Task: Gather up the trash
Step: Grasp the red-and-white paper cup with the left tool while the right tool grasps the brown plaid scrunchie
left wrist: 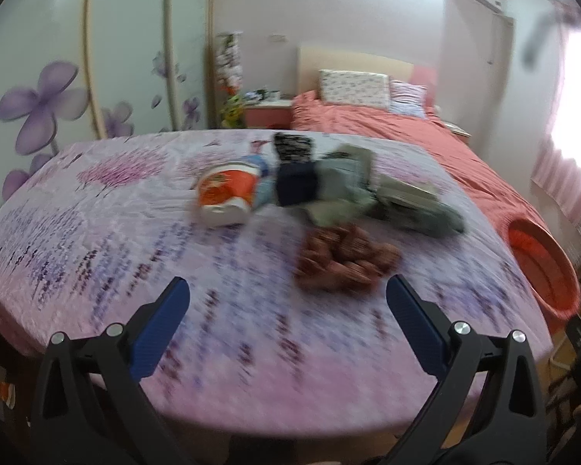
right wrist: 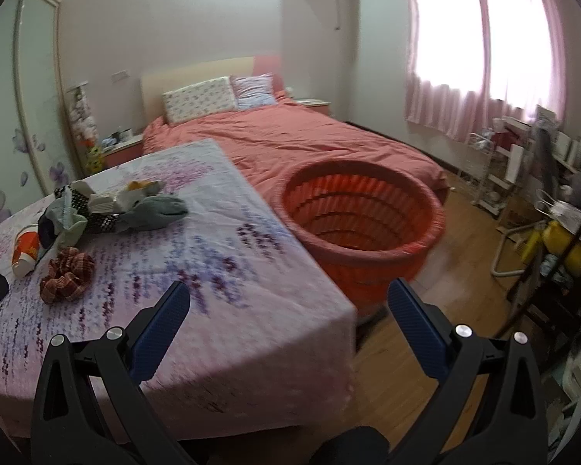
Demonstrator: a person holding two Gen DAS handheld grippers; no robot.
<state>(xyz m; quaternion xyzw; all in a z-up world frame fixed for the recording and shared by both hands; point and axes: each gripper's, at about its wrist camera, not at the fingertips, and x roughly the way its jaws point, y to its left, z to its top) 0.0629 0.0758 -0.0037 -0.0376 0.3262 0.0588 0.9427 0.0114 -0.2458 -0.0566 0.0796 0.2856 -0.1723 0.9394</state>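
Operator: Which gripper reaches the trash first?

Manual: Your left gripper [left wrist: 288, 298]. Its fingers stand wide apart and hold nothing. The orange paper cup [left wrist: 228, 193] lies on its side on the worktop [left wrist: 97, 232], ahead and slightly left of them, long axis running left to right.

Operator: And the right?

Manual: The right gripper [right wrist: 288, 298] is likewise spread and empty. It faces the orange basket [right wrist: 362, 228] on the floor beside the worktop; the cup lies far to its left.

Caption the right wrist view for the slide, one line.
Open right gripper hovers over the floral-covered table; empty orange basket stands beside it.
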